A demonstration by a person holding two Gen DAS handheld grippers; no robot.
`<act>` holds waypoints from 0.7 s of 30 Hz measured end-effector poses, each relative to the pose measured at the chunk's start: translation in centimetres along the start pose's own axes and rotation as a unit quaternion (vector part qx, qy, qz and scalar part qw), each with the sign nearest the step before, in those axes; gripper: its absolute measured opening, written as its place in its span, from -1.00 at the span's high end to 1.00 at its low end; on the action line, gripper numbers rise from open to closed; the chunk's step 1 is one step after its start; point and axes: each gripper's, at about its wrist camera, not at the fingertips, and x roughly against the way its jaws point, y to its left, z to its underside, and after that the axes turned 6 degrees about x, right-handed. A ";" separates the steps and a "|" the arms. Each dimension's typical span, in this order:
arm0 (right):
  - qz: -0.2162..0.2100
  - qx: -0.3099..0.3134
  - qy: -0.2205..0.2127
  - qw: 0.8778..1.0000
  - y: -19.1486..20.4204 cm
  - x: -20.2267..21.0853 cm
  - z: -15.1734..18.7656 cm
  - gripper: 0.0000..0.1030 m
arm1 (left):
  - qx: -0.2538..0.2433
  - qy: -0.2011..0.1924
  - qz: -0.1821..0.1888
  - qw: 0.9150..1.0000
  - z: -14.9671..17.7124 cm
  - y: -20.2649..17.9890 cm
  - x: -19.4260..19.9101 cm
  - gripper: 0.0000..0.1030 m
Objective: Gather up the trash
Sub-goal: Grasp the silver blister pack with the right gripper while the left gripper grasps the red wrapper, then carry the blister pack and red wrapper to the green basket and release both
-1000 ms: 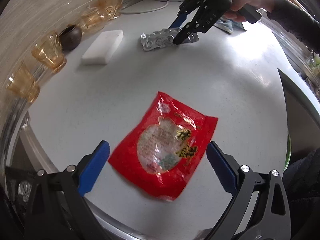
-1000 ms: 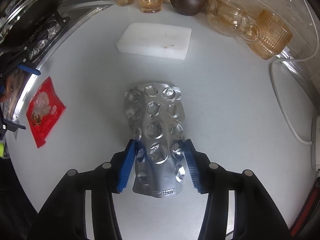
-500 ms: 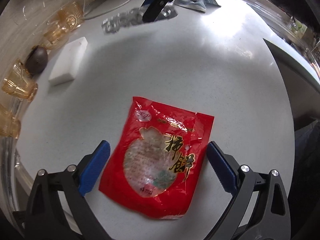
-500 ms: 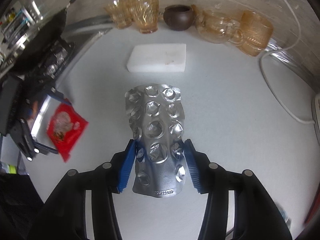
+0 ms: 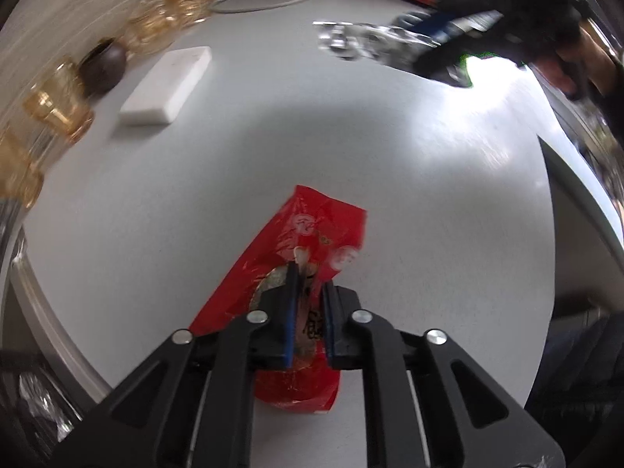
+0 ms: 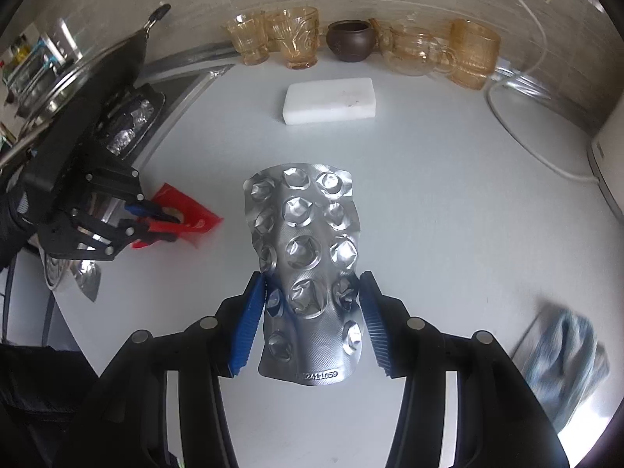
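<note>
Trash held: one red wrapper [image 5: 312, 234], one blister pack [image 6: 308, 257].

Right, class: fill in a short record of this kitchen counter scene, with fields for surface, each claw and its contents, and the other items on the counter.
surface: pale grey counter
left claw: shut on the red snack wrapper, which is crumpled between the pads
right claw: shut on the silver blister pack, held above the counter
back row: amber glass cups, brown pot
also on counter: white block, white cable, blurred blue cloth
</note>
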 end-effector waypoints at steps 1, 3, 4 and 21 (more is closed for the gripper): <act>0.000 -0.006 -0.003 1.000 0.2 0.2 0.4 0.03 | 0.005 -0.002 -0.003 1.000 0.1 -0.1 0.0 0.86; 0.003 -0.016 -0.009 1.000 0.6 0.8 1.3 0.03 | 0.024 -0.005 -0.006 1.000 0.2 -0.1 0.1 0.90; 0.005 -0.020 -0.012 1.000 0.8 1.1 1.7 0.03 | 0.037 -0.007 0.001 0.999 0.2 -0.1 0.3 0.91; 0.062 -0.115 -0.087 0.988 6.1 13.9 15.6 0.03 | 0.026 -0.097 0.127 0.987 0.0 -15.4 9.0 0.91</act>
